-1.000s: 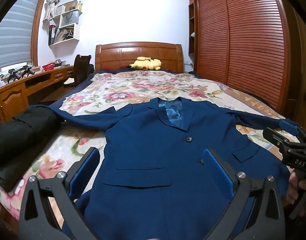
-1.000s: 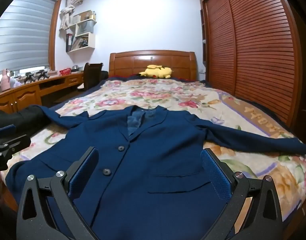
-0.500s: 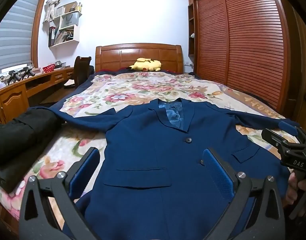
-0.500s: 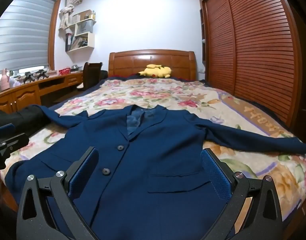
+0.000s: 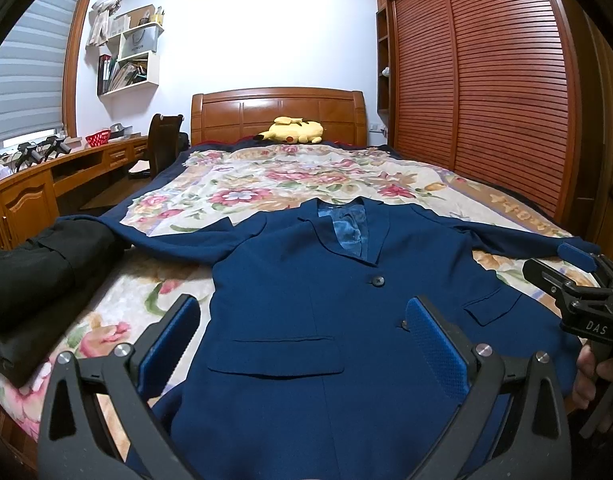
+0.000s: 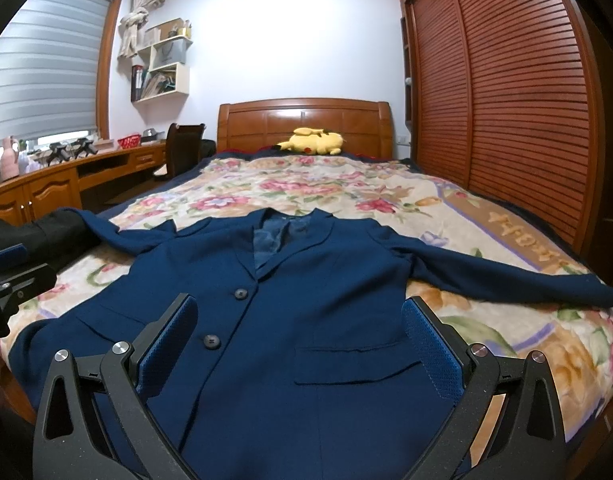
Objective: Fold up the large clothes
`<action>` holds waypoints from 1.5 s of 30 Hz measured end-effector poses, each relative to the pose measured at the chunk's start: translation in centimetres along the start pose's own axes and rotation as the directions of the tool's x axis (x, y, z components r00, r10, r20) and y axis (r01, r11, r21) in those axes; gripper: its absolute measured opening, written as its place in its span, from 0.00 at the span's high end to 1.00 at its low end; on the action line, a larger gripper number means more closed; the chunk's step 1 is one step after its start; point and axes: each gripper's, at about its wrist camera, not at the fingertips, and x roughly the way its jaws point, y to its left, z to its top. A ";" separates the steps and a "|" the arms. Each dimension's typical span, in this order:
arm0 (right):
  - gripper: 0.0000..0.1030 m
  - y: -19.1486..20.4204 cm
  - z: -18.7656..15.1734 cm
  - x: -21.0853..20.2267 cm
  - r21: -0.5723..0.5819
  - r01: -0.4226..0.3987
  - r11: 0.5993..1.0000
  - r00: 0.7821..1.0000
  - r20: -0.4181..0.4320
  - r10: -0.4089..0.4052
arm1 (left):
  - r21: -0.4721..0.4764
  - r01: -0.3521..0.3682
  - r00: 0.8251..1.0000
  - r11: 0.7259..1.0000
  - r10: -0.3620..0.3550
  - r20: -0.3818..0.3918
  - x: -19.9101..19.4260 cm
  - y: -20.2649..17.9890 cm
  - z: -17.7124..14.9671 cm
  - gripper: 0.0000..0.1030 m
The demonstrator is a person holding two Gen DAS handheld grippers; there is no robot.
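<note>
Jacket (image 5: pixel 314 320) spread flat; black clothes (image 5: pixel 34 280) touch its sleeve.

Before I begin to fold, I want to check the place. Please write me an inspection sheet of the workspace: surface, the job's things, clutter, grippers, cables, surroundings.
Surface: bed with a flowered cover, mostly flat.
Job's things: blue jacket lies face up near the foot of the bed, buttoned, both sleeves spread out to the sides, not yet folded.
Clutter: black clothes piled at the bed's left edge, touching the end of one sleeve; yellow plush toy by the headboard.
Grippers: left gripper open, over the jacket's hem; right gripper open, over the hem too; neither holds cloth.
Cables: nothing seen.
Surroundings: wooden desk and chair on the left, slatted wardrobe doors on the right, wall shelves.
</note>
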 end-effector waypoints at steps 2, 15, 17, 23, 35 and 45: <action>0.00 0.1 0.1 0.0 -0.001 0.000 1.000 1.000 0.000 0.000 | 0.001 -0.001 1.000 1.000 0.001 -0.001 0.0 0.0 0.0 0.00; 0.00 0.3 0.1 0.0 -0.002 0.003 1.000 1.000 0.000 -0.003 | 0.001 -0.001 1.000 1.000 0.001 -0.001 0.0 0.0 0.1 0.00; 0.00 0.4 0.2 0.0 -0.002 0.001 1.000 1.000 0.000 -0.001 | 0.001 -0.001 1.000 1.000 0.001 0.000 0.0 0.0 0.1 0.00; 0.00 -0.1 -0.2 0.0 -0.002 0.002 1.000 1.000 -0.002 -0.002 | 0.001 -0.001 1.000 1.000 0.001 -0.001 0.0 0.0 0.1 0.00; 0.00 0.0 -0.1 0.0 -0.001 0.002 1.000 1.000 -0.001 -0.002 | 0.003 -0.002 1.000 1.000 0.002 0.000 -0.1 -0.1 0.3 0.00; 0.00 0.0 -0.1 0.0 -0.002 0.001 1.000 1.000 -0.003 -0.001 | 0.002 -0.003 1.000 1.000 0.003 0.000 -0.2 -0.1 0.2 0.00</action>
